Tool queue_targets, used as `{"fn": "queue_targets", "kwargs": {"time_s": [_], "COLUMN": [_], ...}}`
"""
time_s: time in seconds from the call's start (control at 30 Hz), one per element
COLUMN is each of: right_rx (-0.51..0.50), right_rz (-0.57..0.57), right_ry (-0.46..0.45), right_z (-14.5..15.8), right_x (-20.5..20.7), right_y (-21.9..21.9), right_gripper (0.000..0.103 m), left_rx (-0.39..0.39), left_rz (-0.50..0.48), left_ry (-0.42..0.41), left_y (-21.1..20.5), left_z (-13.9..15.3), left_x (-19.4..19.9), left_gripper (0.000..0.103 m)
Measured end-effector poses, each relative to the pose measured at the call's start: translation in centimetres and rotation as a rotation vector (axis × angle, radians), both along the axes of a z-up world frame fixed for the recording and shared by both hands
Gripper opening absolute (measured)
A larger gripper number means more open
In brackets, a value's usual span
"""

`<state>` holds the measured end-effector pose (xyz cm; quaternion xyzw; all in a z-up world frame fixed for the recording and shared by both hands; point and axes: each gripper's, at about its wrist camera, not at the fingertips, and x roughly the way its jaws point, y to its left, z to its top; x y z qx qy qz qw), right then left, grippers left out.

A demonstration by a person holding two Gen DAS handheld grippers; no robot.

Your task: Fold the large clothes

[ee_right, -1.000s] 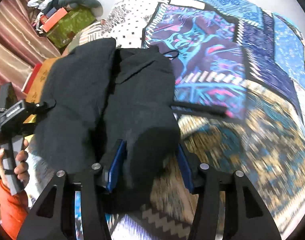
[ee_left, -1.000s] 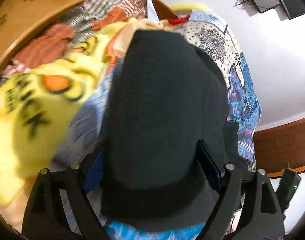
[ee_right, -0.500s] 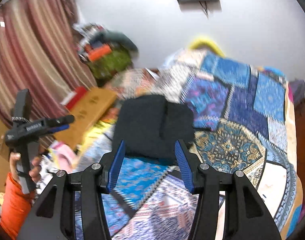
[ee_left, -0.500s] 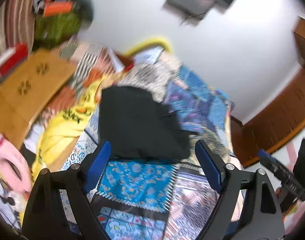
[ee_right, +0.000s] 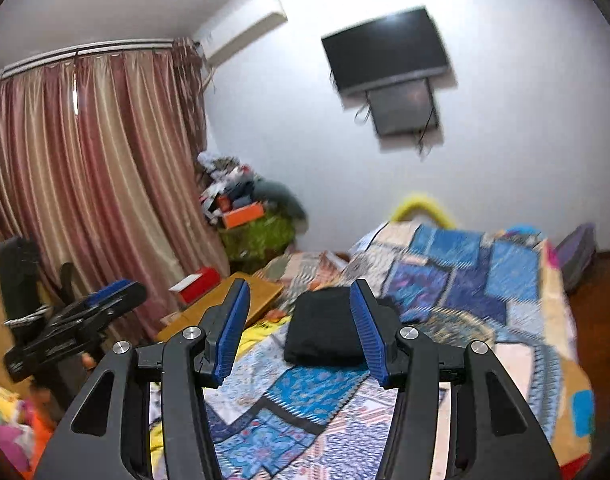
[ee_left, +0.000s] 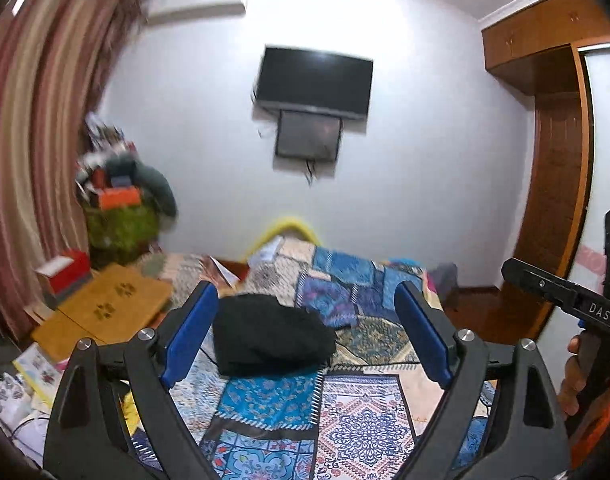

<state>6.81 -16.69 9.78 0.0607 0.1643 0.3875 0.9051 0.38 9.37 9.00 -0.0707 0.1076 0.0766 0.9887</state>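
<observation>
Black garment lies folded in a compact bundle on the bed, on the patchwork quilt, towards the bed's left side as both wrist views show it. Nothing touches it.

Left tool: jaws stand wide apart and have just been opening further; nothing betw. the blue pads, no contact w/ the garment, which sits well beyond the tips. Tool held above the bed, pointing roughly level across the room.

Right tool: jaws part-open, empty; pads press on nothing. Garment appears in the gap only because it lies further off on the quilt. Left tool also visible at left edge of the right wrist view, a hand on its grip.

Surroundings: wall-mounted TV on the far wall, striped curtain at left, wooden board and yellow cloth beside the bed's left edge, wardrobe at right. Both views blurred in parts; fine detail of the garment's fold lines not readable.
</observation>
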Motion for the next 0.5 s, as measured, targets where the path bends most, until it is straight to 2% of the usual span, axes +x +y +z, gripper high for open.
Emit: {"fn": "queue_targets", "kwargs": {"time_s": [0.1,0.17,0.23,0.33,0.4,0.5], "right_rx": [-0.019,-0.025,-0.016,-0.019,-0.03,-0.033], "right_rz": [-0.03,-0.061,-0.104,-0.162,-0.177,-0.184], "right_ry": [-0.054,-0.083,-0.11,-0.144,-0.158,-0.17], "right_z": [0.0,-0.1,-0.2,0.0,0.3,0.5], "right_x": [-2.4,-3.6,-4.2,-4.9,-5.1,-5.2], "right_y": [-0.3,-0.4,-0.7,-0.9,-0.7,-0.6], "right_gripper": [0.051,0.064,0.081,0.095,0.101,0.103], "left_rx": [0.028,0.04,0.057,0.073,0.07,0.064], "left_rz": [0.047,0.062,0.07,0.083,0.079,0.065], "left_ry": [-0.05,-0.076,-0.091,-0.1,-0.101,-0.104], "left_y": [-1.4,-2.3,-3.1,-4.0,-4.2,-4.5], "left_z": [-0.3,-0.6,-0.9,-1.3,-1.4,-1.5], "left_x": [-2.4,-3.8,-4.8,-5.8,-6.3,-6.6], "left_gripper": [0.091,0.097,0.1,0.102,0.102,0.102]}}
